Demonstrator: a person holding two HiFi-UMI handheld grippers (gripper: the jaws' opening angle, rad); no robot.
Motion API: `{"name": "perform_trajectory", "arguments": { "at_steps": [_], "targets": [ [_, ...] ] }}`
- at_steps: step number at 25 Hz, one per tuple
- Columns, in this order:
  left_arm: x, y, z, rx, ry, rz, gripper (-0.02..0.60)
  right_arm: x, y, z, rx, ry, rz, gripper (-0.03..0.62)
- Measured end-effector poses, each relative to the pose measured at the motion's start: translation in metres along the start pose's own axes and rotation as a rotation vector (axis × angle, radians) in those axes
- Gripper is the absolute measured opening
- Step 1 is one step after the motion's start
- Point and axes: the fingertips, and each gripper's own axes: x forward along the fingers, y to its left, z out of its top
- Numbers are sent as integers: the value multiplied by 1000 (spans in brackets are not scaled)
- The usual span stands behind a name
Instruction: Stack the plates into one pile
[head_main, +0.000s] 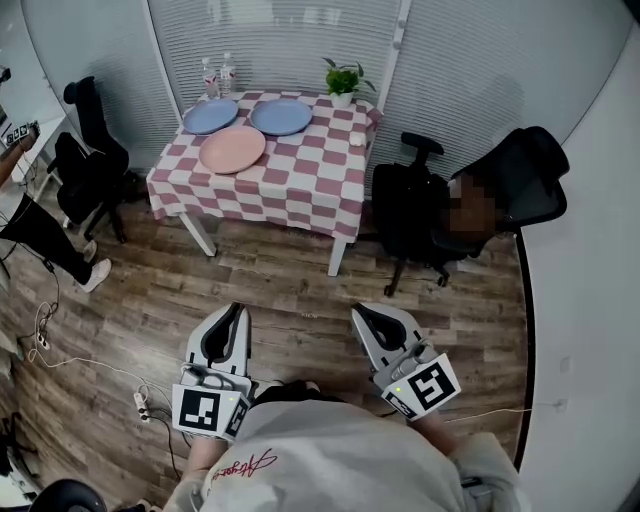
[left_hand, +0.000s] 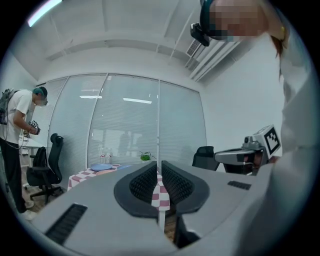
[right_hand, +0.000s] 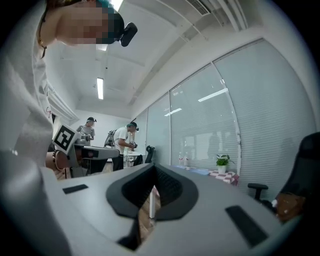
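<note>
Standing well back from the counter (head_main: 300, 190) — stacking not yet begun. Left hand-held gripper (head_main: 233, 312) and right hand-held gripper (head_main: 362, 314) level, jaws together on nothing. At the counter's far left corner: left blue plate (head_main: 210, 116), right blue plate (head_main: 281, 116), pink plate (head_main: 233, 149) just nearer. Next, likely: approaching, opening on one rim.

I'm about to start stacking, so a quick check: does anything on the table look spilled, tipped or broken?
Nothing stands out. On the checked table the left blue plate, right blue plate and pink plate lie flat and unstacked; the two bottles and the potted plant stand upright. No spill shows.
</note>
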Motion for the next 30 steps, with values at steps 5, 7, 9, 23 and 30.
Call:
{"name": "perform_trajectory", "arguments": {
  "at_steps": [5, 7, 9, 23, 30],
  "targets": [
    [-2, -1, 0, 2, 4, 6, 40, -1, -1, -2, -74, 17, -26, 11],
    [-4, -2, 1, 8, 6, 11, 40, -3, -5, -1, -30, 1, -27, 11],
    [-7, -2, 2, 15, 5, 24, 40, -4, -8, -1, -5, -6, -31, 11],
    [-5, 26, -7, 3, 37, 78, 38, 26, -3, -7, 42, -34, 20, 11],
    [31, 44, 0, 12, 21, 41, 40, 55, -27, -12, 53, -4, -31, 11]
  ]
}}
